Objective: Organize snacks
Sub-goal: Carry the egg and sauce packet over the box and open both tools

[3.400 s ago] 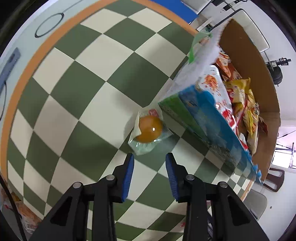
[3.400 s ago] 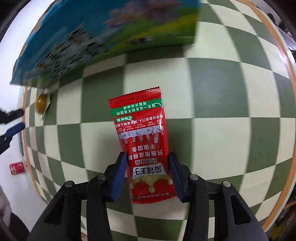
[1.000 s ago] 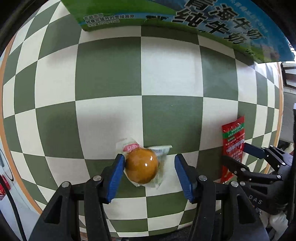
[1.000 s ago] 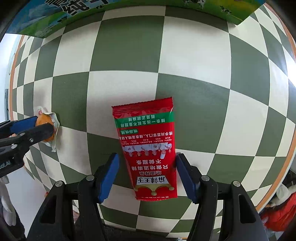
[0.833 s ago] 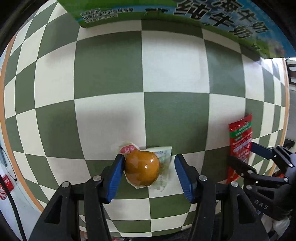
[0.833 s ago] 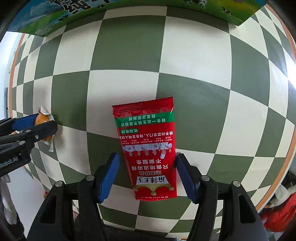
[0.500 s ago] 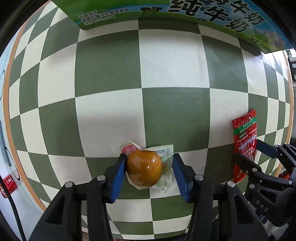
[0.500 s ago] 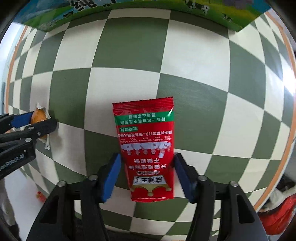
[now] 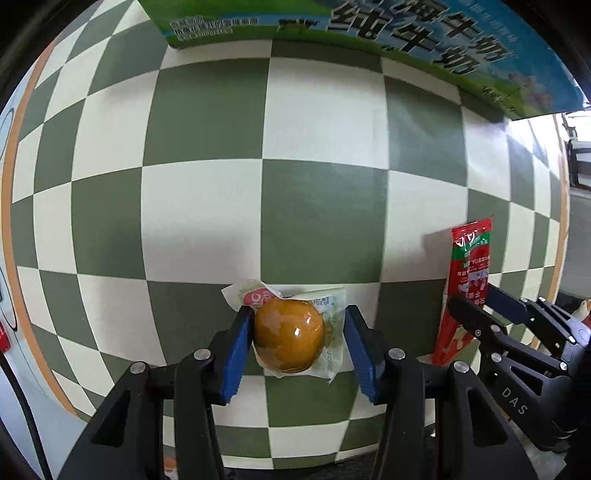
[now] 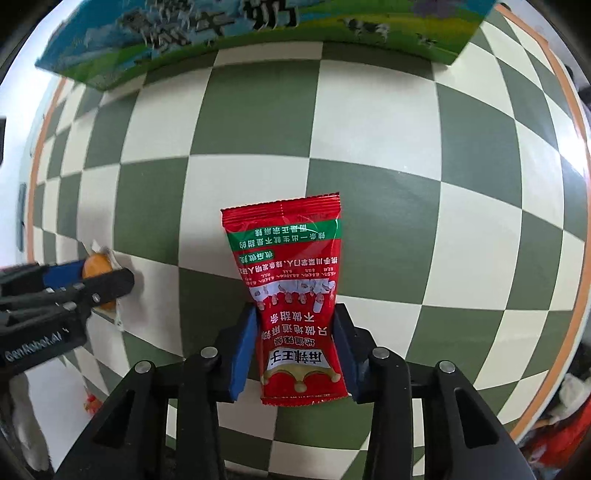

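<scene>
Left wrist view: the left gripper pinches a round amber snack sealed in a clear plastic wrapper at 6 o'clock, its blue pads against both sides. The green-and-cream checkered tablecloth with an orange border fills the frame; a blue-and-green printed milk carton box stands at 12 o'clock. In the right wrist view, the right gripper clamps a red foil snack packet, lifted at centre. Red clutter sits beyond the cloth's edge at 4 o'clock.

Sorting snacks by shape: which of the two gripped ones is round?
The orange snack in clear wrap, between the left gripper's jaws. The red packet is flat.
</scene>
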A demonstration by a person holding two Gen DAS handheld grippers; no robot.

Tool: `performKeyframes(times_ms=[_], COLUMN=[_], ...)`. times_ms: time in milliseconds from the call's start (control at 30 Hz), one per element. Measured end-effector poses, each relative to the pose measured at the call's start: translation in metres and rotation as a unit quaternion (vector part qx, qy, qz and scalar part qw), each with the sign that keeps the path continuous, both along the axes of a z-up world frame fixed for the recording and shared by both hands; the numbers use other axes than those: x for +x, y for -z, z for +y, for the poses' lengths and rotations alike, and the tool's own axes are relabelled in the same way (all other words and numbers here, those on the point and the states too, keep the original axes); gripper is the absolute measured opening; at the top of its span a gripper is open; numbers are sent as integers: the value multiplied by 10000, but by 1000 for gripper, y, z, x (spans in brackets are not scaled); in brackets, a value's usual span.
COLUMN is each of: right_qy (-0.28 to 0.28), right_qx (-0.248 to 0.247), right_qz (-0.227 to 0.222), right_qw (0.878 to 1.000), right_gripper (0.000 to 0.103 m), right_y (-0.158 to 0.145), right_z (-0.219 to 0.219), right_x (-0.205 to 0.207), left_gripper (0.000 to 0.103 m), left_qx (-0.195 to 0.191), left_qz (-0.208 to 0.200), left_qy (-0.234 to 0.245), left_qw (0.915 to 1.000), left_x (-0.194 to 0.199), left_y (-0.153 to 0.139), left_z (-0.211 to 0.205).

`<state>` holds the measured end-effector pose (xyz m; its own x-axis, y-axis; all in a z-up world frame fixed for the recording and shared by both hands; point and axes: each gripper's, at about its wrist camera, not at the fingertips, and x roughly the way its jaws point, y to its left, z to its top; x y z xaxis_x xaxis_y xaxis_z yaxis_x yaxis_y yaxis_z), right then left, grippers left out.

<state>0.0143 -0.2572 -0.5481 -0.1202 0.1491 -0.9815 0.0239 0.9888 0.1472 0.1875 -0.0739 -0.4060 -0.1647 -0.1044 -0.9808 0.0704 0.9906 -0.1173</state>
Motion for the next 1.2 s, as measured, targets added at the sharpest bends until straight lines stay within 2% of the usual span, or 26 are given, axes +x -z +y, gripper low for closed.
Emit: performKeyframes(times_ms=[133, 333, 433, 533, 633, 733, 800, 933, 1067, 1200], right_qy=[153, 415, 548, 586, 592, 492, 479, 512, 575, 554], right_qx=[233, 667, 930, 1130, 1304, 1191, 1113, 898, 813, 823], right_qz=[-212, -701, -1074, -1428, -1793, -2110, -2169, -2018, -1752, -1511], right_qw=[9994, 9944, 9883, 9815, 9733, 9689, 9686, 9740, 9795, 9835], right_gripper=[41, 41, 41, 41, 41, 41, 41, 41, 41, 41], right_y=[-20, -74, -119, -159, -204, -231, -232, -210, -174, -148], right_z=[-5, -23, -39, -50, -58, -62, -65, -67, -67, -65], right_x=[-2, 6, 25, 53, 87, 124, 154, 201, 237, 256], left_gripper=[47, 47, 47, 47, 47, 47, 47, 47, 47, 47], left_qx=[-186, -530, -747, -971, -1104, -1131, -1037, -915, -836, -751], left_qz=[-215, -881, -1166, -1316, -1405, -1367, -1335, -1145, -981, -857], left_qy=[-25, -13, -17, -27, -68, -145, -202, -194, -127, -74], left_qw=[9996, 9947, 9904, 9865, 9839, 9840, 9854, 9890, 9916, 9935], left_x=[-1, 21, 51, 82, 127, 176, 203, 243, 261, 271], left_y=[-27, -101, -145, -169, -187, -189, -184, -165, -150, -136], left_z=[2, -11, -17, -29, -35, -36, -38, -43, -48, -52])
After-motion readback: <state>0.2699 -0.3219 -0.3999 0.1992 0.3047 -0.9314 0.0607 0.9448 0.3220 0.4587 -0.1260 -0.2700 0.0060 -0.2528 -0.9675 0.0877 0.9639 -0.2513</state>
